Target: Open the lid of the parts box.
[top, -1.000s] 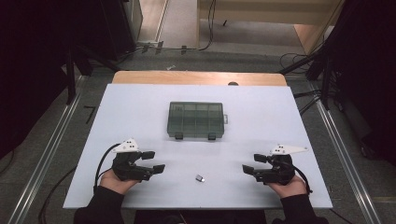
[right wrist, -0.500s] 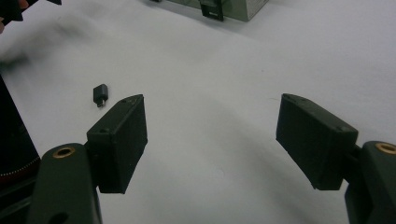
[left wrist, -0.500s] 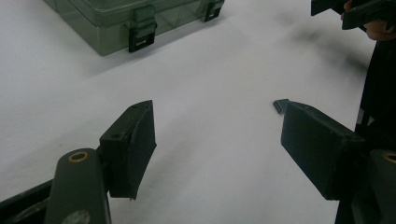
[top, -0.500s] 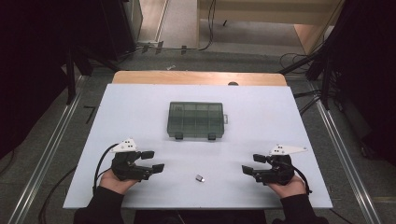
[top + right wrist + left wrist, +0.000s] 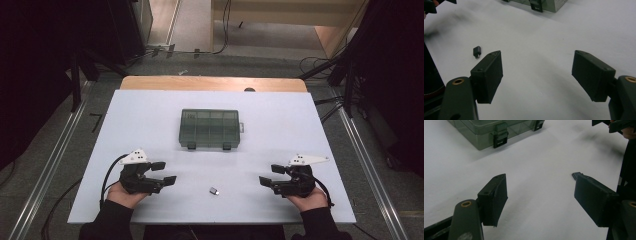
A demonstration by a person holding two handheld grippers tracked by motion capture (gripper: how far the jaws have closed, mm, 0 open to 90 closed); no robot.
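Left claw [image 5: 161, 172] and right claw [image 5: 270, 176]: both spread, empty, low over white worktop [image 5: 150, 110]. Small dark adapter [image 5: 214, 190] lying between them near front edge, well apart from closed compartment case [image 5: 209, 128]. Risk judged: tiny flat piece skidding or flipping under a skewed pinch. Count: two claws, one adapter, one case.
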